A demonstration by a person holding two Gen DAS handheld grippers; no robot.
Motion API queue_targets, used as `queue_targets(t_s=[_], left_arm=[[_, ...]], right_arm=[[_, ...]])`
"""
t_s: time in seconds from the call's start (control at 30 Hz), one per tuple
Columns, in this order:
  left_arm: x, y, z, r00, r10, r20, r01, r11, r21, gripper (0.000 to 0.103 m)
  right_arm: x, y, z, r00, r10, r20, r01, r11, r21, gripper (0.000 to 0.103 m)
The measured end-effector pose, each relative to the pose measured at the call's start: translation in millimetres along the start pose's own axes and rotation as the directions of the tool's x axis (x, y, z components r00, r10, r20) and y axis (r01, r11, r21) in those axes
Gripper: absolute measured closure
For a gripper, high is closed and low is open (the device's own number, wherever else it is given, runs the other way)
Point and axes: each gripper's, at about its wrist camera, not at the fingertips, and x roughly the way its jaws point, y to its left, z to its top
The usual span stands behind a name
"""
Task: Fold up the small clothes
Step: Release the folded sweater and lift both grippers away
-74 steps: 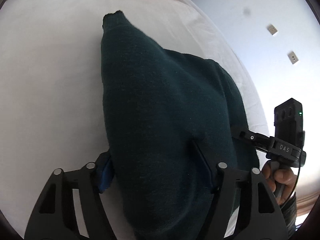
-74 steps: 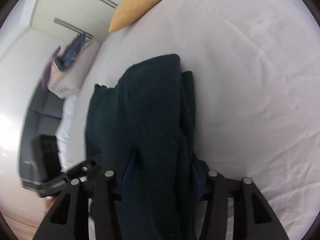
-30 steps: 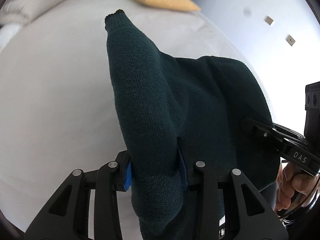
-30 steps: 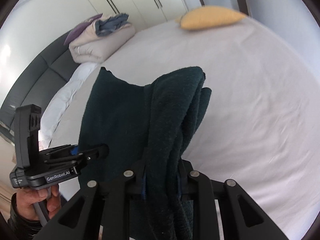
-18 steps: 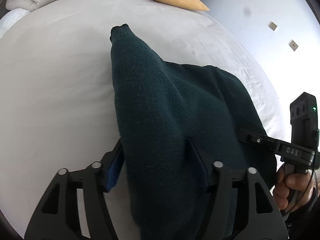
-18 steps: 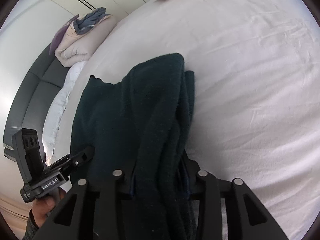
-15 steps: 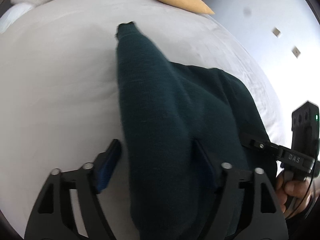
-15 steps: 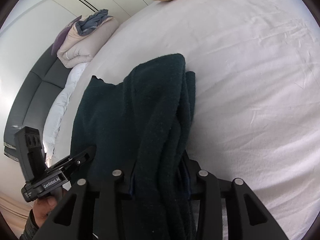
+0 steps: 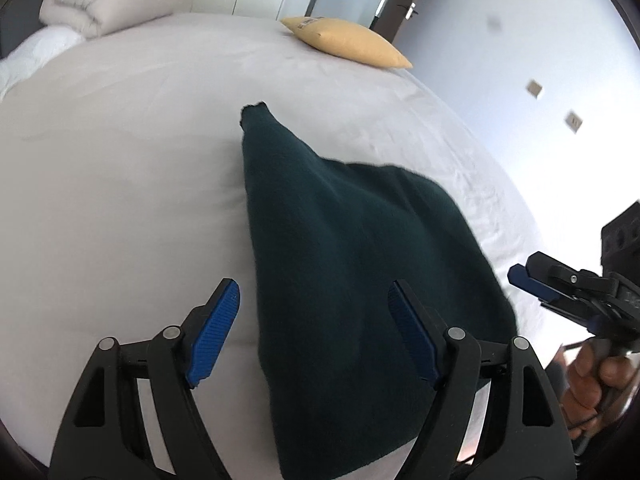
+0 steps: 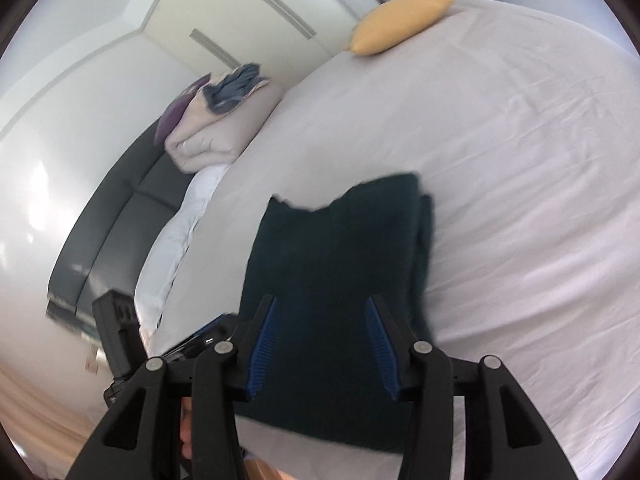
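Now both grippers have released the sweater.

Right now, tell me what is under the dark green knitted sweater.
The dark green knitted sweater lies folded on the white bed sheet, which shows on every side of it. Whatever is directly beneath or inside the fold is covered. Both tools are open above it.

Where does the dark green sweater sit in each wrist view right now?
Left wrist: dark green sweater fills centre to lower right, between the open jaws.
Right wrist: it lies at centre, beyond the open jaws.
Shared landmark: yellow pillow at the bed's far edge.
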Motion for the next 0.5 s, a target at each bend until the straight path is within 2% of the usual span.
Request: queue_targets(t_s=[0.1,0.17,0.2,0.3,0.33,0.4,0.43,0.5], left_arm=[[-4.6,-13.3,-9.2,0.999,0.023,0.049,-0.026,0.998,0.064,0.026],[10.7,-23.0,-20.5,0.998,0.070,0.000,-0.069,0.992,0.110,0.026],[21.1,-22.3,-24.0,0.996,0.083,-0.033,-0.079,0.991,0.110,0.026],[26.8,-7.3,-29.8,0.998,0.028,-0.057,-0.027,1.000,0.007,0.026],[22.2,-7.2,-30.0,0.998,0.034,-0.048,-0.034,0.999,0.001,0.026],[1.6,-16.3,-27.8,0.997,0.074,0.023,-0.075,0.996,0.042,0.026],[-14.6,-23.3,-25.3,0.991,0.100,0.085,-0.106,0.992,0.071,0.026],[-46.8,-35.5,-21.1,0.968,0.133,0.212,-0.158,0.981,0.108,0.024]], right_arm=[[2.9,-8.7,-12.0,1.000,0.008,-0.028,-0.008,1.000,0.017,0.054],[13.3,-18.6,-17.5,0.997,-0.038,-0.065,0.040,0.999,0.021,0.054],[16.6,-25.2,-20.7,0.995,-0.071,-0.076,0.073,0.997,0.025,0.058],[10.4,-40.3,-27.3,0.997,-0.050,-0.063,0.054,0.996,0.070,0.063],[4.9,-39.6,-27.7,0.997,-0.053,-0.053,0.056,0.996,0.068,0.063],[-6.9,-32.8,-27.7,0.996,-0.088,-0.023,0.089,0.996,0.029,0.061],[-12.9,-28.0,-26.5,0.994,-0.109,-0.002,0.109,0.994,0.006,0.060],[-34.7,-13.9,-25.9,0.987,-0.142,0.074,0.146,0.988,-0.049,0.053]])
